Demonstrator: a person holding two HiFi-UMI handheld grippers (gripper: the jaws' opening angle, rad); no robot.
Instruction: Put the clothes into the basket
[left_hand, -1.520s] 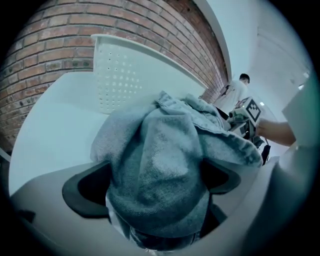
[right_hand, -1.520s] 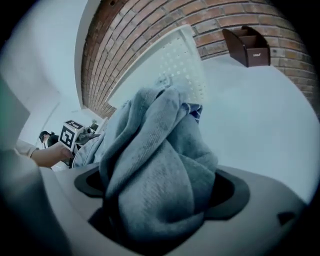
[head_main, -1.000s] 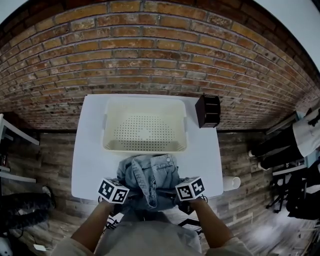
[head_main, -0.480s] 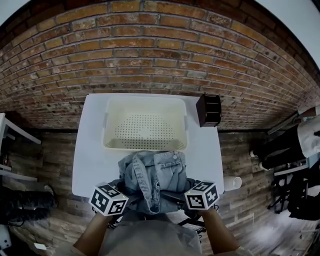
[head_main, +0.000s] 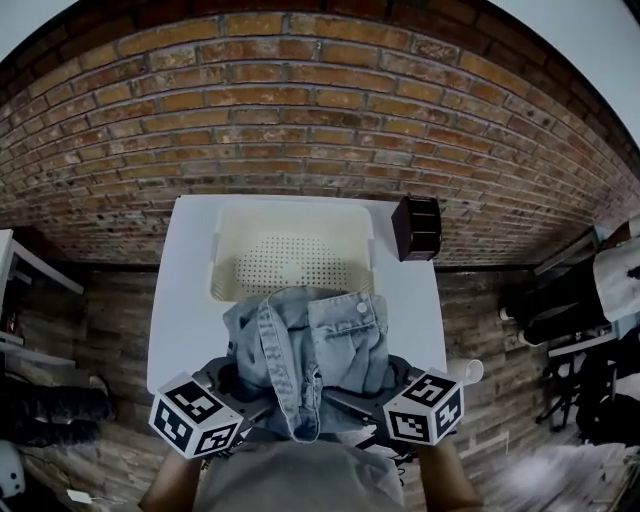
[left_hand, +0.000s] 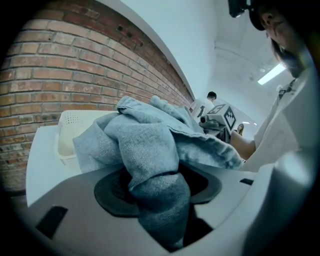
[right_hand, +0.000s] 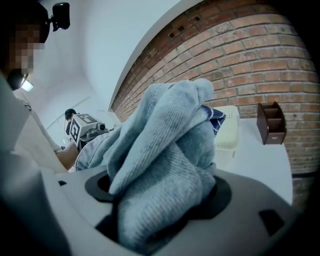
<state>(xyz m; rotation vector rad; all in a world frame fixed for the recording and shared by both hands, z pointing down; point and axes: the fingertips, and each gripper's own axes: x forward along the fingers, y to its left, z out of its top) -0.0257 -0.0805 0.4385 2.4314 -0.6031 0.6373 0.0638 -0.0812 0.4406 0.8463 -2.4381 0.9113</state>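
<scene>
A bundle of light-blue denim clothes (head_main: 310, 345) hangs between my two grippers above the white table's near half. Its top edge overlaps the front rim of the cream perforated basket (head_main: 292, 212), which stands with nothing in it at the back of the table. My left gripper (head_main: 238, 388) is shut on a thick fold of the denim (left_hand: 157, 150), which fills the gap between its jaws. My right gripper (head_main: 388, 388) is shut on another bunched fold (right_hand: 165, 165). The cloth hides both sets of pads.
The white table (head_main: 185, 300) stands against a brick wall. A dark brown box (head_main: 417, 227) sits at its back right corner, beside the basket. A white roll (head_main: 470, 371) lies past the table's right edge. A person (head_main: 600, 275) stands at far right.
Both grippers have come up and toward me with the denim. The bundle has risen off the table and spread wider, so its top now reaches the basket's front rim.
</scene>
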